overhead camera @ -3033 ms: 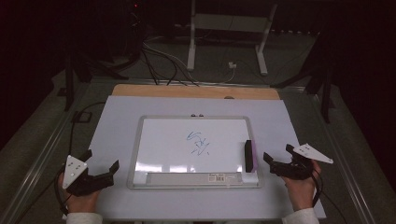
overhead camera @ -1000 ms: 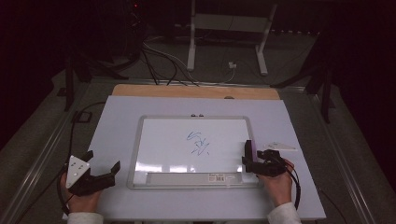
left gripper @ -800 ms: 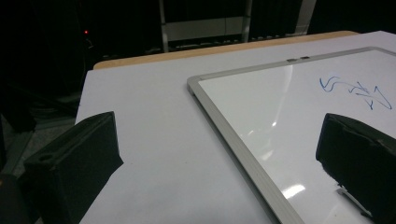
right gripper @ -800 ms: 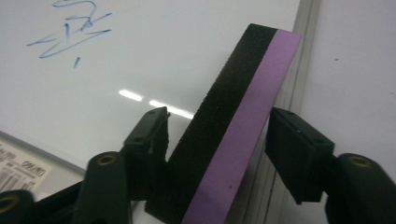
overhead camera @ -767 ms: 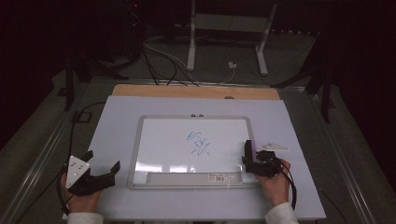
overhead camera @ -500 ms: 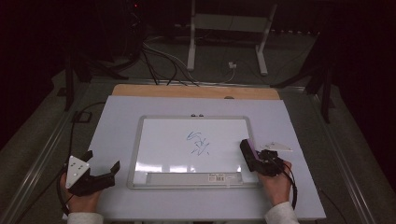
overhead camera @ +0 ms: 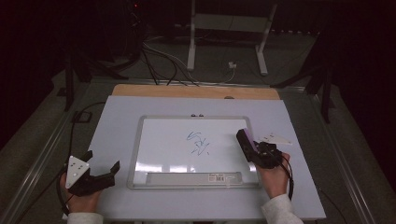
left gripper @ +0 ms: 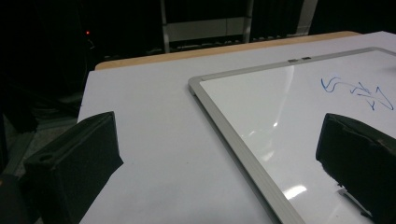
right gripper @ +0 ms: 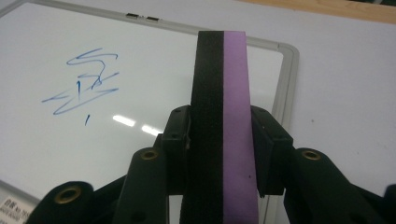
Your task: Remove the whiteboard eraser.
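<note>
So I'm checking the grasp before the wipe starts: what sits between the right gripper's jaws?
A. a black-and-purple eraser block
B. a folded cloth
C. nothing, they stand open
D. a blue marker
A: in the right gripper view the right gripper has both jaws pressed on the sides of the eraser, one half black and one half purple, which juts out over the whiteboard near the blue scribble.

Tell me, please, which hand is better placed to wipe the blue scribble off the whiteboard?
Right: the right gripper is shut on the eraser beside the blue scribble. The left gripper is open, off the whiteboard.
</note>
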Demonstrator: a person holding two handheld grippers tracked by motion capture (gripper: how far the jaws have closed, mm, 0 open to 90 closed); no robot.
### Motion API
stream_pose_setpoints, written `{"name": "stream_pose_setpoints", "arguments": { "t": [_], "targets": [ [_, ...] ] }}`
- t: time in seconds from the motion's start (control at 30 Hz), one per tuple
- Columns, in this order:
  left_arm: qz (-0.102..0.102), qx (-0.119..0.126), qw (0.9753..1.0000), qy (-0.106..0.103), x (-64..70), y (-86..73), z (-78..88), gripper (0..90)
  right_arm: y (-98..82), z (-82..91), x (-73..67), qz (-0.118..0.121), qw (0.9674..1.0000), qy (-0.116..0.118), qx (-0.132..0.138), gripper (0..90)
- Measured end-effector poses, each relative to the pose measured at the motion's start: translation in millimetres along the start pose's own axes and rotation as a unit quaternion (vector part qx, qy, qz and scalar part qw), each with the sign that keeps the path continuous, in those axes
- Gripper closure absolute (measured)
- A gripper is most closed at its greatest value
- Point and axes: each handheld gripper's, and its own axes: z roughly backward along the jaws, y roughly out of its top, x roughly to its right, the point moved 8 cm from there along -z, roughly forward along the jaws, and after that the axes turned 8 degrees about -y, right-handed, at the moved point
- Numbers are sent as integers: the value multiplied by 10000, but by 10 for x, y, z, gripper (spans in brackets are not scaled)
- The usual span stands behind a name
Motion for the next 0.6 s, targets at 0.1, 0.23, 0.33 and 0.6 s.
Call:
{"name": "stream_pose_setpoints", "arguments": {
  "t": [0.1, 0.23, 0.33, 0.6],
  "targets": [
    [-15, 3, 10000, 3, 2, 4, 1, 5, 36, -53, -22, -88, 9999, 99, 1, 629],
    [5, 1, 10000, 9, -3, -1, -3, 6, 82, -142, -62, -64, 9999, 123, 12, 627],
    [-1, 0, 10000, 5, -3, 0, -2, 6, 127, -214, -94, -54, 9999, 143, 42, 626],
    [22, 7, 10000, 5, -8, -3, -2, 6, 181, -405, -180, 66, 9999, 145, -37, 625]
  ]
}}
